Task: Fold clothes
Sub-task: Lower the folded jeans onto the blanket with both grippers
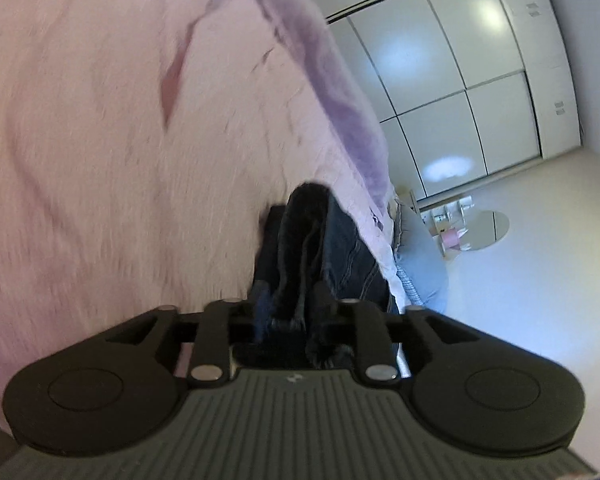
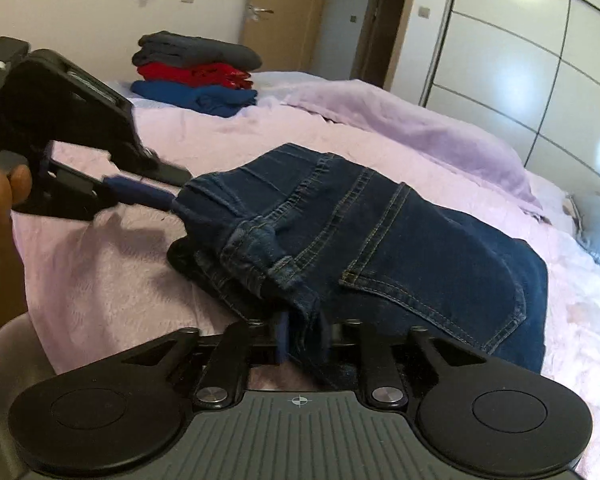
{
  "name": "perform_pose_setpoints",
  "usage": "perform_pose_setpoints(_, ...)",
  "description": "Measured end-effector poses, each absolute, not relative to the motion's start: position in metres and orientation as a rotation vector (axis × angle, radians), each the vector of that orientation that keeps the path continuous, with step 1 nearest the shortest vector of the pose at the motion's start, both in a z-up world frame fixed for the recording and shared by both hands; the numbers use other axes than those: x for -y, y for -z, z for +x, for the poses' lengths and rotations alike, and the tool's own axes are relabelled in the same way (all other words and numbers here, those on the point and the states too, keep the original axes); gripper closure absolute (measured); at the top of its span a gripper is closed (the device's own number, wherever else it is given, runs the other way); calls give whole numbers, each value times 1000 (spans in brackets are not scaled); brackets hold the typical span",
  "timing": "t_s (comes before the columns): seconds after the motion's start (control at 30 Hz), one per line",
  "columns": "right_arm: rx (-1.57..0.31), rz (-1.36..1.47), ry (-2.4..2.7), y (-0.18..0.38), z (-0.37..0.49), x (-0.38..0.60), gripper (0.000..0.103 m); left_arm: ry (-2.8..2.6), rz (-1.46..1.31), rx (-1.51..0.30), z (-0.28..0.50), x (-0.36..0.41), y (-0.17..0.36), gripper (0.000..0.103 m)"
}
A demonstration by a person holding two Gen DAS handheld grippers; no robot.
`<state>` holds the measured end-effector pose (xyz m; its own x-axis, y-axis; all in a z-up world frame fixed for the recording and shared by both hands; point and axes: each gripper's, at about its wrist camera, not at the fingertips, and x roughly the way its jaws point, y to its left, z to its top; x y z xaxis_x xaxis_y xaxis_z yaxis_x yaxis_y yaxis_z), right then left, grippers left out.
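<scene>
Left gripper [image 1: 288, 308] low centre of left wrist view, jaws parted, dark jeans [image 1: 320, 248] between fingers; pad contact unclear. Right gripper [image 2: 304, 340] low centre of right wrist view, jaws parted around jeans waistband edge, grip unclear. Folded jeans [image 2: 400, 248] mid-frame on pink bedspread [image 2: 120, 280]. Stack of folded clothes [image 2: 196, 72] upper left, well apart. White wardrobe doors [image 2: 520, 48] at right.

Bed w/ pink cover [image 2: 100, 280]: folded jeans [image 2: 420, 240] near edge, stack of 3 folded clothes [image 2: 196, 76] further back.
</scene>
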<state>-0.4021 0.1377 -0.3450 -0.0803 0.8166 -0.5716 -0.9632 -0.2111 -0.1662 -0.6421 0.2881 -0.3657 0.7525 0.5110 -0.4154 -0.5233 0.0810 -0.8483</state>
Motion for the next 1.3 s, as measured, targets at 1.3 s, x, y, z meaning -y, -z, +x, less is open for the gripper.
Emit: perform_pose_setpoints(1.3,-541,-390,-1414,320,-247,-224,51,-760,-504,-601,-455,-351,306,96)
